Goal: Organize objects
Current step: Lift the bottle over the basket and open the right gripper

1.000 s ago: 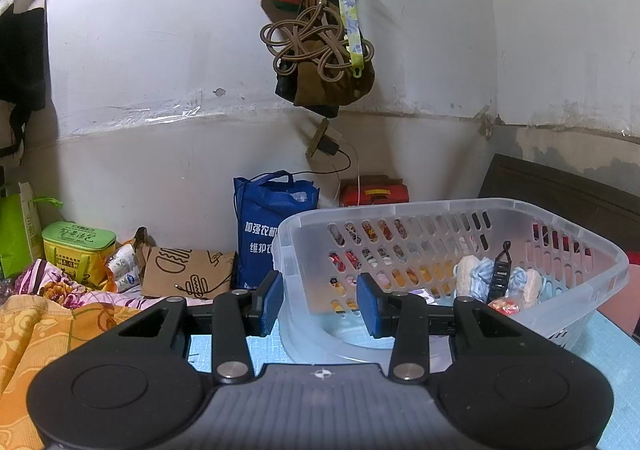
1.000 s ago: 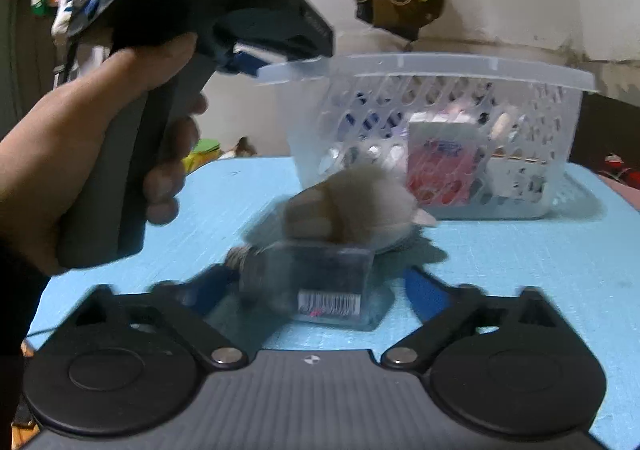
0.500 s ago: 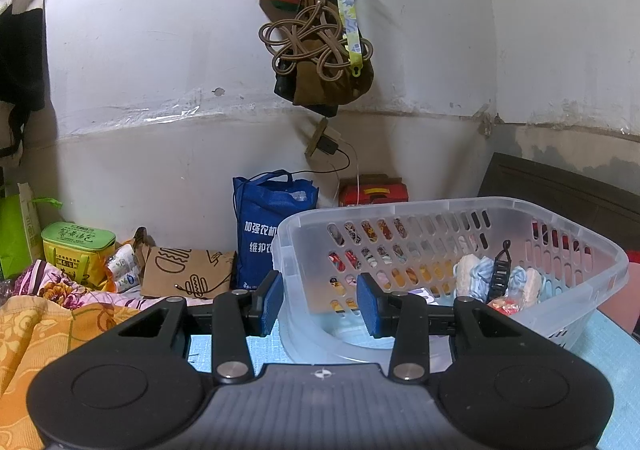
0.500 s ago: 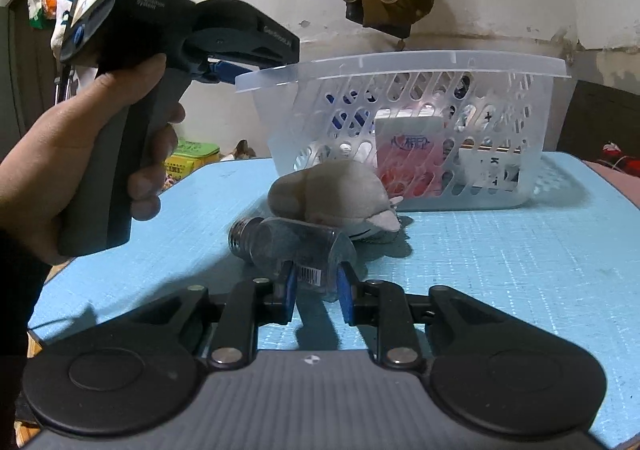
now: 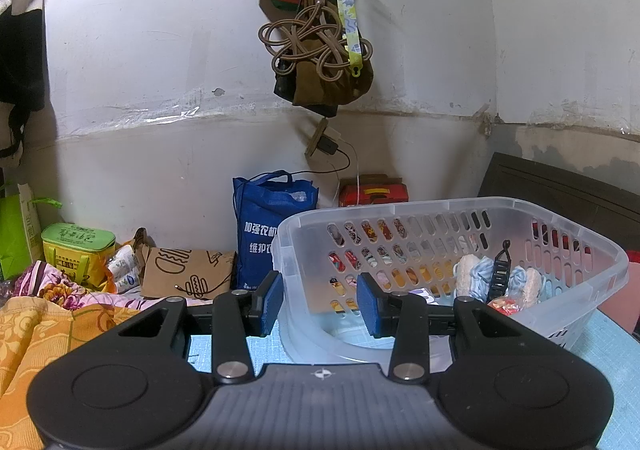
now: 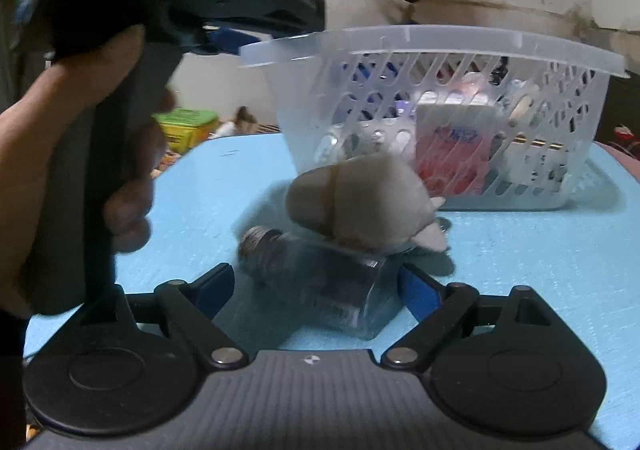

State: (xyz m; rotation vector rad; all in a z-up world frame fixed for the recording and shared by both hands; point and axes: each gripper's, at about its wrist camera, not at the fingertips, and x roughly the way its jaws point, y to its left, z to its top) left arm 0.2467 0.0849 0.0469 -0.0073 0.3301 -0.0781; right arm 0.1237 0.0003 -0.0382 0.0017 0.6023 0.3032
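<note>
A clear plastic bottle (image 6: 320, 286) lies on its side on the light blue table (image 6: 520, 250), between the wide-open fingers of my right gripper (image 6: 318, 288). A grey plush toy (image 6: 360, 205) lies just behind the bottle. A clear slotted basket (image 6: 432, 49) stands behind both, holding a pink packet (image 6: 452, 153) and other items. My left gripper (image 5: 320, 304) is open and empty, held at the basket's (image 5: 452, 205) near left corner; it also shows in the right wrist view (image 6: 224, 39), held by a hand.
Behind the table by the wall stand a blue bag (image 5: 272, 226), a brown paper bag (image 5: 188, 274), a green box (image 5: 76, 246) and a red box (image 5: 374, 195). Orange patterned cloth (image 5: 36, 330) lies at the left. Bags hang on the wall (image 5: 320, 61).
My right gripper was shut around the bottle half a second ago; now its fingers are spread wide and the bottle lies between them. The view is blurred by motion. The left gripper stayed still.
</note>
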